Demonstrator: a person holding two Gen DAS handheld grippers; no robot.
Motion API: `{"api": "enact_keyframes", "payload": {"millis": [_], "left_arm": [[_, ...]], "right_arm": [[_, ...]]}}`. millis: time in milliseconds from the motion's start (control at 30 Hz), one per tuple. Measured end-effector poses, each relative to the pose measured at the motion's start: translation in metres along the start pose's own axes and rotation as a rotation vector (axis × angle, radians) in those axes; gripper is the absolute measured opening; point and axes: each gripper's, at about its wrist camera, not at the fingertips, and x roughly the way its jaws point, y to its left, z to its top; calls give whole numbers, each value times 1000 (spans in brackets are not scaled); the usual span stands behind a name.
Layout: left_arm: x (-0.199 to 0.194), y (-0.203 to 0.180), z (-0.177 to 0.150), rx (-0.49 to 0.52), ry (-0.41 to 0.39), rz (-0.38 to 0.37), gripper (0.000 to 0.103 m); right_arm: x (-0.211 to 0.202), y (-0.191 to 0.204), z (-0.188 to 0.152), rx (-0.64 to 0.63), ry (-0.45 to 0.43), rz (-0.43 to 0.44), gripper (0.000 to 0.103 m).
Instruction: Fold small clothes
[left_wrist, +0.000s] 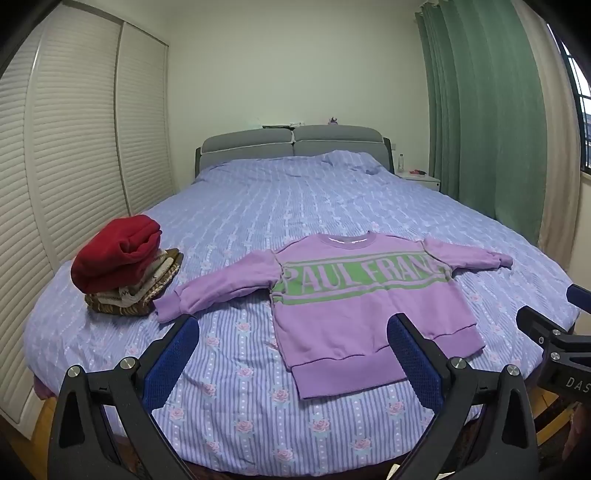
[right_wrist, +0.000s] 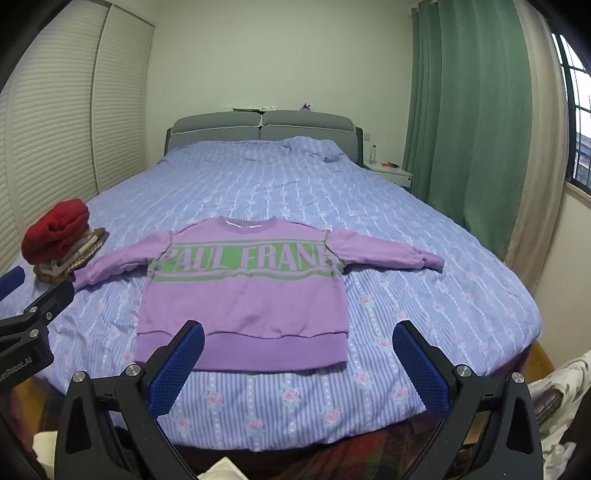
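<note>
While both grippers' jaws gape wide and empty, the lilac sweatshirt lies flat, sleeves outspread.

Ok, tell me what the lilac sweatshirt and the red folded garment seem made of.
Lilac sweatshirt with green lettered band: likely cotton jersey or fleece, matte, with ribbed hem and cuffs. Red folded garment: probably plush fleece, thick with soft rounded folds; not certain.

purple sweatshirt flat on bed, sleeves spread
</note>
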Motion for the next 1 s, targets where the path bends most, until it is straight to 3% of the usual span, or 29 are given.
{"api": "enact_keyframes", "payload": {"millis": [1000], "left_arm": [[3, 0, -4, 1, -1, 3, 103]], "right_arm": [[0, 1, -2, -2, 6, 0, 103]]}}
